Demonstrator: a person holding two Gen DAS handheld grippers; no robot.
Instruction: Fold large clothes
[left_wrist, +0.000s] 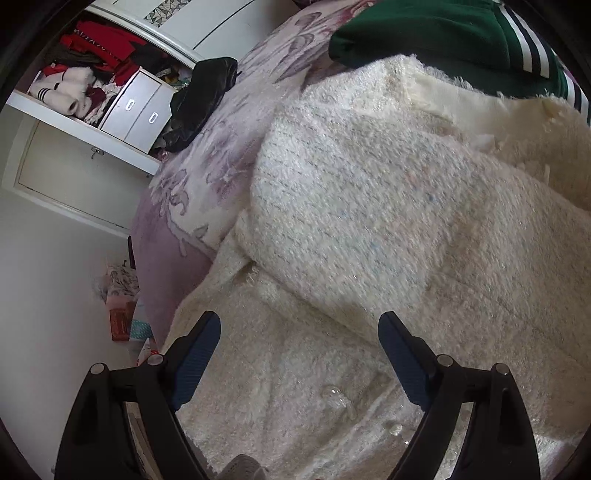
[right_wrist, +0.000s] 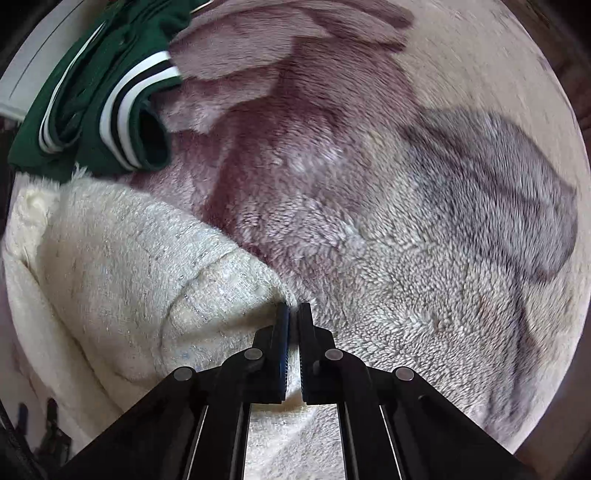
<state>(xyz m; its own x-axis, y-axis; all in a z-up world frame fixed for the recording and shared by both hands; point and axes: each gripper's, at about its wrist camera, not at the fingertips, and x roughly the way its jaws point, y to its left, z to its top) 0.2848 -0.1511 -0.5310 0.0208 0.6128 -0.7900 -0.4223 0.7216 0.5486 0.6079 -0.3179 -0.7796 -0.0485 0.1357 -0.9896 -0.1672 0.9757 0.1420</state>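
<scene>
The cream fuzzy garment (left_wrist: 369, 206) lies on the bed's purple flowered blanket (right_wrist: 424, 258), near a green striped garment (right_wrist: 110, 110). The left hand-held gripper (left_wrist: 299, 343) hangs spread above it. The right hand-held gripper (right_wrist: 293, 314) is pressed together, pinching the garment's edge.

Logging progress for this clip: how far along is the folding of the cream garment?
Done: one part of the cream garment already lies folded over the rest on the floral blanket.
In hand: the right gripper is shut on a garment edge; the left gripper hovers open above it, holding nothing.
Left: further folds, it seems. The green striped garment lies bunched beside it.
</scene>
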